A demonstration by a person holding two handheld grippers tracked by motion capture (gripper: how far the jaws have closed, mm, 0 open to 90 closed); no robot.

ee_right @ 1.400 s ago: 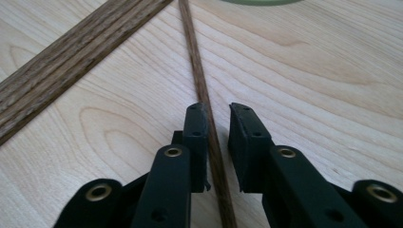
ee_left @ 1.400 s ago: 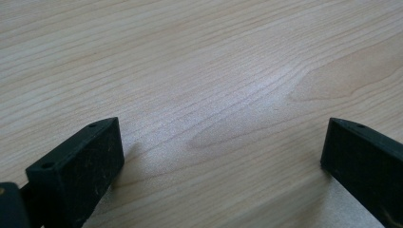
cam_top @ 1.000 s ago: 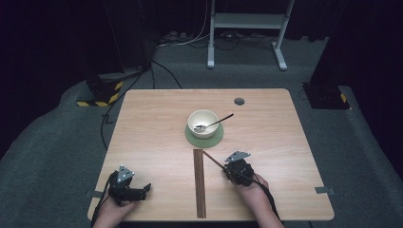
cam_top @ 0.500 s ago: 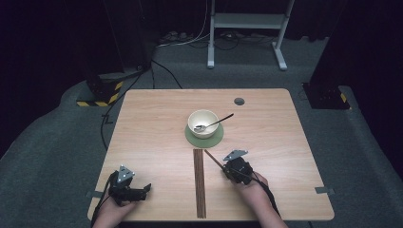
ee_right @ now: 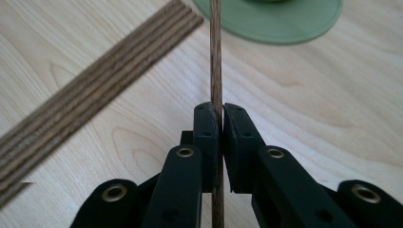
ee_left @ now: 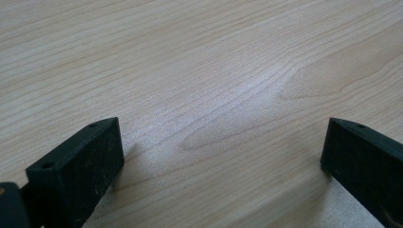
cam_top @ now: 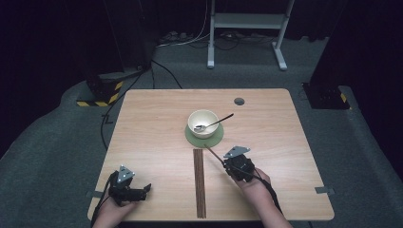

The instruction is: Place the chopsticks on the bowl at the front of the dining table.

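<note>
beside stick row (ee_right: 90, 95), right gripper (ee_right: 221, 114) pinching 1 stick (ee_right: 215, 57); left gripper (ee_left: 218, 156) spread; no writing readable.

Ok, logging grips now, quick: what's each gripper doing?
Left gripper: open, holding nothing, over the table.
Right gripper: shut on one wooden stick.

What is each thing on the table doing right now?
right gripper: shut on one wooden stick, held above the table and pointing at the green mat.
left gripper: open, nothing between the jaws, low over the bare table.
bundle of sticks: lying flat, side by side.
bowl: upright on the green mat.
spoon: resting in the bowl, handle over the rim.
</note>
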